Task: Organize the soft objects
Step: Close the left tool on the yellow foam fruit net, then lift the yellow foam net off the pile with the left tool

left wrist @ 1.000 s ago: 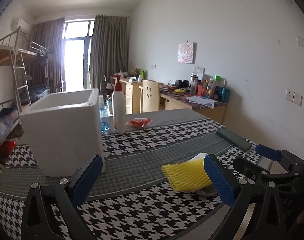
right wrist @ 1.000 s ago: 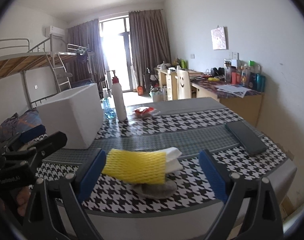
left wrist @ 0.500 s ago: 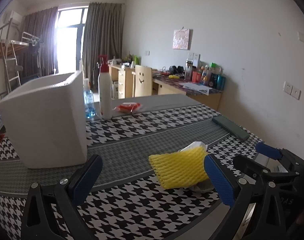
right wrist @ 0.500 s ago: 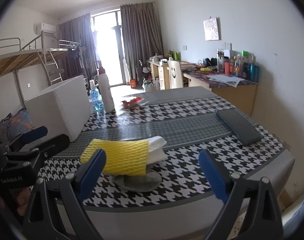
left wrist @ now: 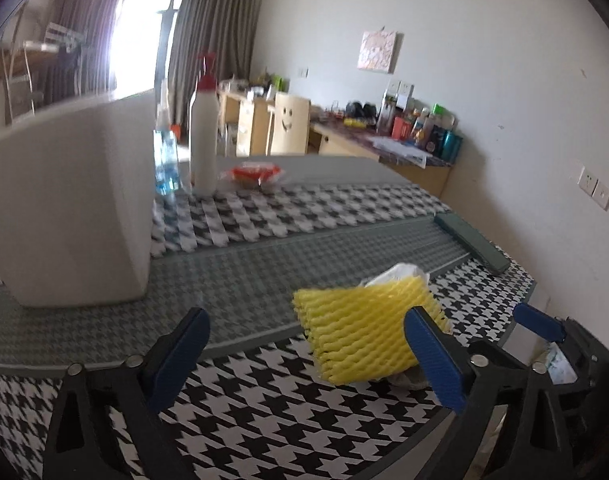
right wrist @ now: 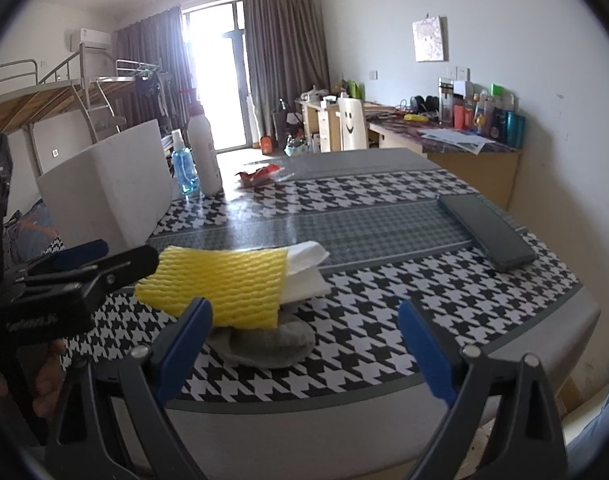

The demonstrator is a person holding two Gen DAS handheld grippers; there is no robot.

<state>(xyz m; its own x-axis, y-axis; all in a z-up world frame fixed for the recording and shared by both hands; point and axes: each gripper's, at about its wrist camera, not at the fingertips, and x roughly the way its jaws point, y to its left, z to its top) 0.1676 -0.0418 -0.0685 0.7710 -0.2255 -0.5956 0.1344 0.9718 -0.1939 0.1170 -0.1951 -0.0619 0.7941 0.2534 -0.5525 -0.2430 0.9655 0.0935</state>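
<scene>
A yellow foam net sleeve lies on a small pile near the table's front edge, over white tissue and a grey cloth. It also shows in the right wrist view, with the tissue beside it. My left gripper is open, its right finger just in front of the sleeve. My right gripper is open and empty, low before the pile. The white foam box stands at the left of the table, and in the right wrist view.
A white pump bottle, a blue spray bottle and a red packet stand at the back of the houndstooth table. A dark flat case lies at the right. A desk and bunk bed stand behind.
Both grippers have dropped lower and come closer to the pile. The left one has swung right, so the foam box slid left and the sleeve now sits by its right finger.
</scene>
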